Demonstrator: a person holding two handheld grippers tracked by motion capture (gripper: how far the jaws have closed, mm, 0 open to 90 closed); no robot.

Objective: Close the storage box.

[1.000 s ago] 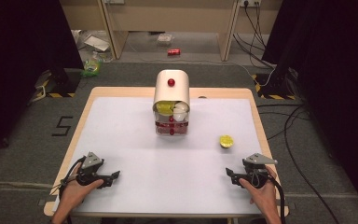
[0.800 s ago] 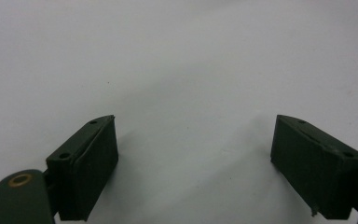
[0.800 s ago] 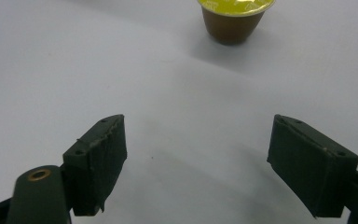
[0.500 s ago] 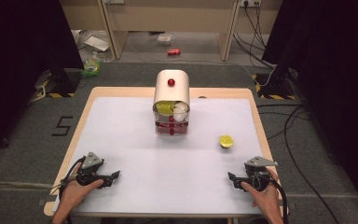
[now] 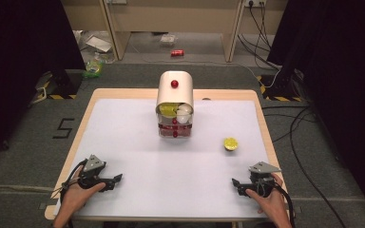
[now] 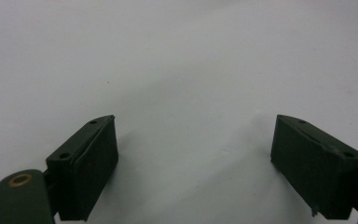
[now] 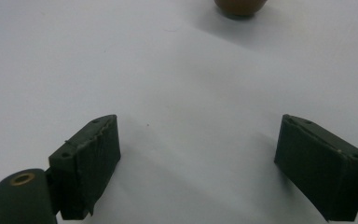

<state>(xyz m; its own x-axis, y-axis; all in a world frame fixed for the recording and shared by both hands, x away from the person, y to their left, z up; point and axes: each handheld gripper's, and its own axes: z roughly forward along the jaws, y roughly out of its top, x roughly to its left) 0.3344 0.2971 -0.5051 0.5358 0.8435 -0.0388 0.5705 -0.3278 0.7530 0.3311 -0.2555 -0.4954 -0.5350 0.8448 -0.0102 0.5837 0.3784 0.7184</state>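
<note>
Right gripper (image 5: 236, 183) has shifted slightly since the earlier frame, its jaws just opening, now wide with nothing between them. Left gripper (image 5: 115, 179) rests at the near left table (image 5: 133, 142) edge, jaws wide, empty. Lemon half (image 5: 230, 143) lies just beyond the right gripper. Container (image 5: 175, 102) sits farther back, centre.

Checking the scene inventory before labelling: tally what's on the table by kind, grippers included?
Grippers: 2, the left gripper and the right gripper, both open and holding nothing
Container: 1, the white round-topped container with a red knob, with yellow, white and red items inside, too small to count
Loose fruit: 1, the yellow-green fruit half
Total: 4
</note>
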